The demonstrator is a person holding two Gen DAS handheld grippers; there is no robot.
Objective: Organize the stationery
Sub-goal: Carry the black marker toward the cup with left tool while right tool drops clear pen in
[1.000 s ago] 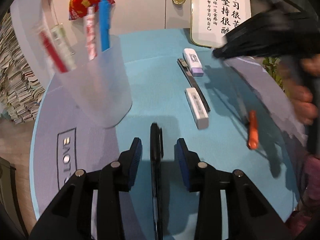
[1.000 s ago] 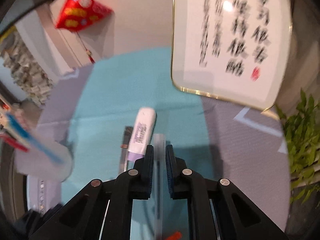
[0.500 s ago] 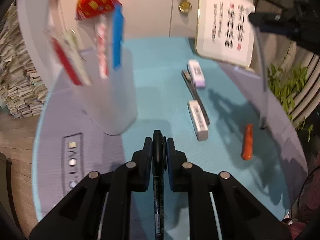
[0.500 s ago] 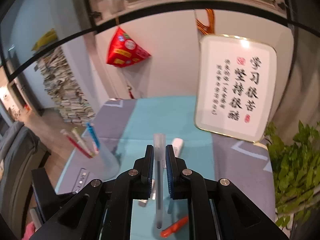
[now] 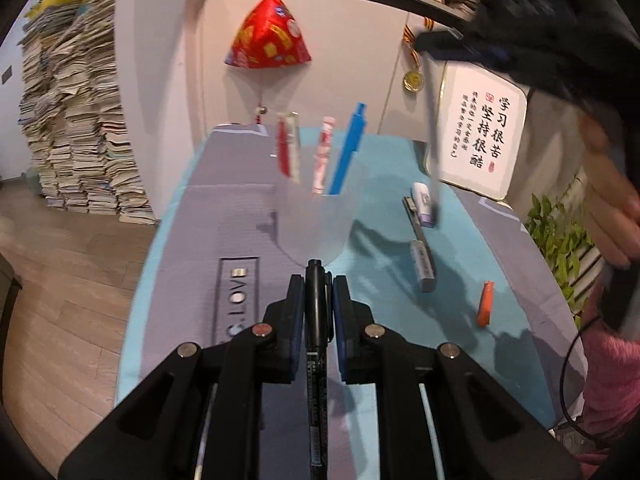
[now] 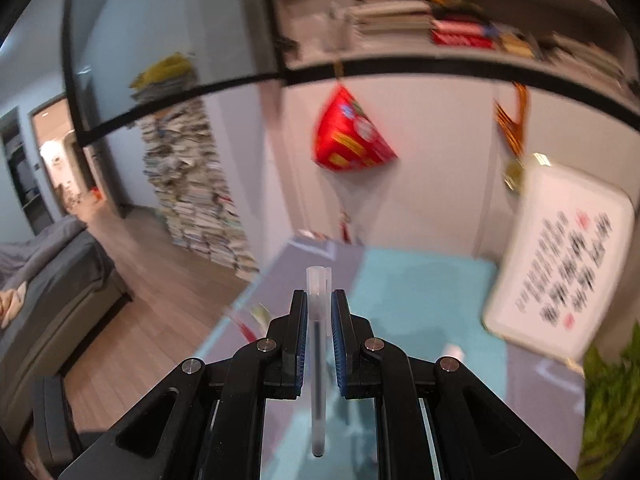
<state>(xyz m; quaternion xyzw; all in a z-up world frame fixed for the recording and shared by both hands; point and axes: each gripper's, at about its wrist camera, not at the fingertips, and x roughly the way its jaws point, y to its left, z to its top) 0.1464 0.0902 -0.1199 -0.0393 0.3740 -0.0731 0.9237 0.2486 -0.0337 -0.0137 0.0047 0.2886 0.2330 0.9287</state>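
My left gripper (image 5: 317, 286) is shut on a black marker (image 5: 317, 344) and holds it above the table, its tip pointing at a translucent pen cup (image 5: 316, 220). The cup holds a blue pen (image 5: 347, 156) and red and white pens. My right gripper (image 6: 319, 306) is shut on a clear pen (image 6: 317, 360) and is lifted high. In the left wrist view the right gripper (image 5: 444, 46) hangs at the upper right with the clear pen (image 5: 431, 128) pointing down, right of the cup.
On the teal mat (image 5: 384, 184) lie a white-purple eraser (image 5: 423, 203), a dark ruler (image 5: 416, 224), a grey eraser (image 5: 423, 266) and an orange cap (image 5: 485, 303). A framed calligraphy board (image 5: 478, 132) leans at the back right. A plant (image 5: 560, 236) stands right.
My left gripper shut on the black marker and lifted it back from the cup. My right gripper rose with the clear pen and swung left toward the cup.
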